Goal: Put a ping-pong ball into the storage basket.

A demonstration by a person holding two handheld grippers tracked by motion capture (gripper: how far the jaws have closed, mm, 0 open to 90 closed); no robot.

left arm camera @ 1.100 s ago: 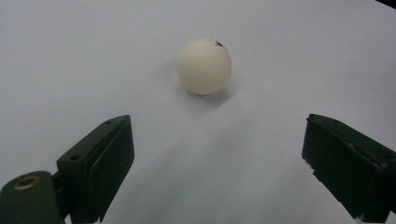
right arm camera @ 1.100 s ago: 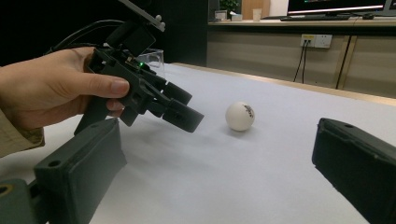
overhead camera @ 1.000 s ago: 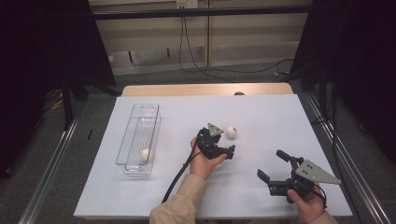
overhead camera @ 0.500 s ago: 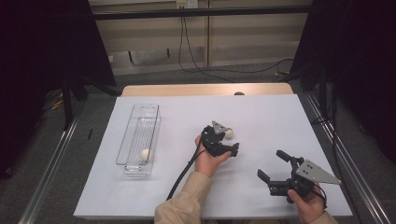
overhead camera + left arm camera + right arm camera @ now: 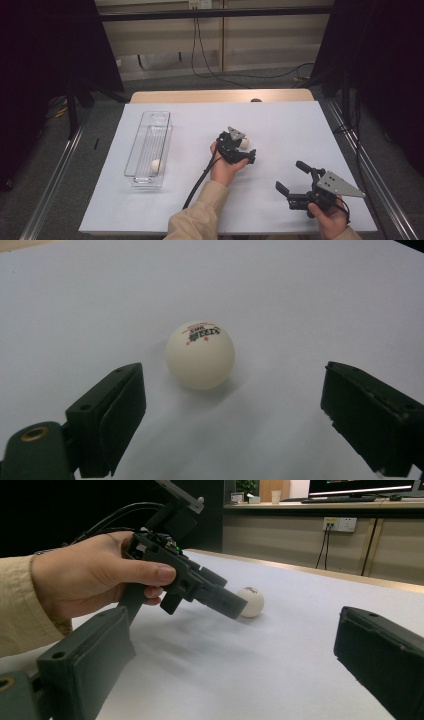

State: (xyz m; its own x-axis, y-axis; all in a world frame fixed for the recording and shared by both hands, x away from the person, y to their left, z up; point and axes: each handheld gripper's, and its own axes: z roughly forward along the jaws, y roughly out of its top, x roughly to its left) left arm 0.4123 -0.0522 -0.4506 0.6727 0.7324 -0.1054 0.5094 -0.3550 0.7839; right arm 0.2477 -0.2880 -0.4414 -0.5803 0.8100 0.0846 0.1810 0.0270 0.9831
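We see the left hand-held gripper [image 5: 243, 149] near the middle of the high view, its jaws spread apart and holding nothing, reaching toward a white table tennis ball [image 5: 244, 143] that lies on the white counter [image 5: 280, 125]. In the left gripper view the table tennis ball [image 5: 200, 355] sits a little left of centre and just ahead of the two black jaws, which stand wide on either side of it without touching it; red print shows on its top. We find the same ball [image 5: 251, 601] in the centre of the right gripper view, resting on the counter with the left hand-held gripper [image 5: 227, 600] angled down close to it, held by the person's left hand [image 5: 85, 575] in a beige sleeve. The right hand-held gripper [image 5: 291, 177] sits in the lower right of the high view, well apart from the ball, its jaws also parted and empty, with the grey three-cornered plate on top of it. At the left of the high view we see a long clear plastic tray [image 5: 142, 150] lying on the counter, and a second white ball [image 5: 156, 165] rests inside it near its lower end, well apart from both hand-held grippers.
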